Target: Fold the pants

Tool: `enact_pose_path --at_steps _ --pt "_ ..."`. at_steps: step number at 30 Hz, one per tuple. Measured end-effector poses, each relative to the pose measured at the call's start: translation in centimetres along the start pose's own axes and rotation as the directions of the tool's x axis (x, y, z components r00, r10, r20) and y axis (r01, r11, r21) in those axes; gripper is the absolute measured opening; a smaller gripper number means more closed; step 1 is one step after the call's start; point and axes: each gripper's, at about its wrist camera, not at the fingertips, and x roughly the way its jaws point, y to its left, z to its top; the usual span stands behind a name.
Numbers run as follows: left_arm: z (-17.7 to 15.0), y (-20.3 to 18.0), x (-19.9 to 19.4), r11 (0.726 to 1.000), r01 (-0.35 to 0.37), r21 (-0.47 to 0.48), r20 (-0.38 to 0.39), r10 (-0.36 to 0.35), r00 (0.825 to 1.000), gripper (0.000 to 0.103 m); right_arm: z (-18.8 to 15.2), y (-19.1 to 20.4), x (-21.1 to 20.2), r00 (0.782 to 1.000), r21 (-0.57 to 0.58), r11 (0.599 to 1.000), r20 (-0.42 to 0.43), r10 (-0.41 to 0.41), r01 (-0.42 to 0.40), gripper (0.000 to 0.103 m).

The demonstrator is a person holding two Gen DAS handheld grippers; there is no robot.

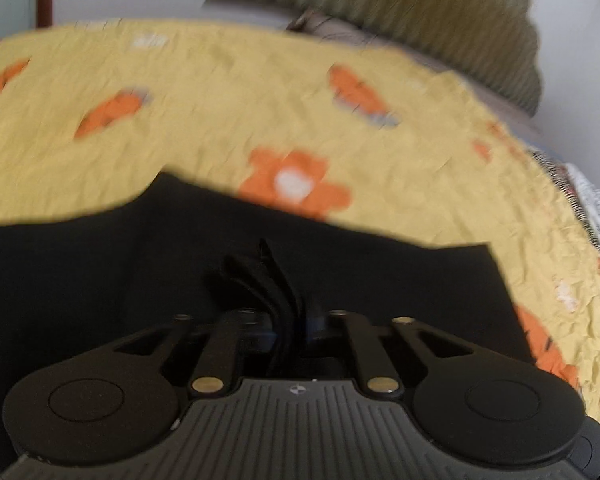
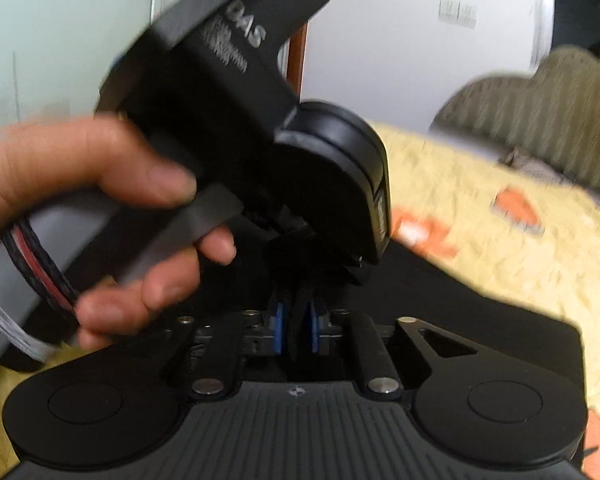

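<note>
both tongs (image 1: 288, 316) (image 2: 296, 330) pinch bunched black pants (image 1: 100, 264) between them.

Right gripper (image 2: 296, 334): matte black, ribbed grey base, brass-silver screws, blue pads (image 2: 278, 328). Left gripper (image 1: 288, 320): same build. Left hand (image 2: 100, 208): bare skin; red-black braided cable behind fingers.

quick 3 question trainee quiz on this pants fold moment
1. True or false: the right hand-held gripper is shut on the pants.
2. What colour are the pants? A) black B) blue C) grey
3. What does the left hand-held gripper pinch?

Key: 1 true. 2 A. 3 a bunch of the pants, above the yellow bedspread.
</note>
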Motion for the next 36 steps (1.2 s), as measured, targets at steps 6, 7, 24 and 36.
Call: enact_pose_path --at_steps 6,7,24,36 --pt "0.0 1.5 -4.4 0.988 -0.152 0.003 0.128 0.150 0.980 0.077 -1.3 -1.9 -6.7 0.997 0.020 0.997 -0.009 0.072 -0.072 0.015" --pt "0.3 1.7 -5.2 0.989 -0.150 -0.009 0.154 0.149 0.977 0.078 -1.5 -3.2 -7.7 0.999 0.042 0.998 -0.006 0.050 -0.050 0.016" --pt "-0.6 4.3 -5.1 0.992 0.030 -0.126 -0.024 -0.033 0.999 0.079 -2.4 -1.8 -5.1 0.971 0.122 0.965 -0.037 0.237 -0.231 0.031" --pt "-2.3 3.0 -4.6 0.956 -0.224 0.191 -0.017 0.231 0.973 0.083 -0.6 -1.9 -0.7 0.976 0.136 0.970 -0.048 0.211 -0.202 0.031"
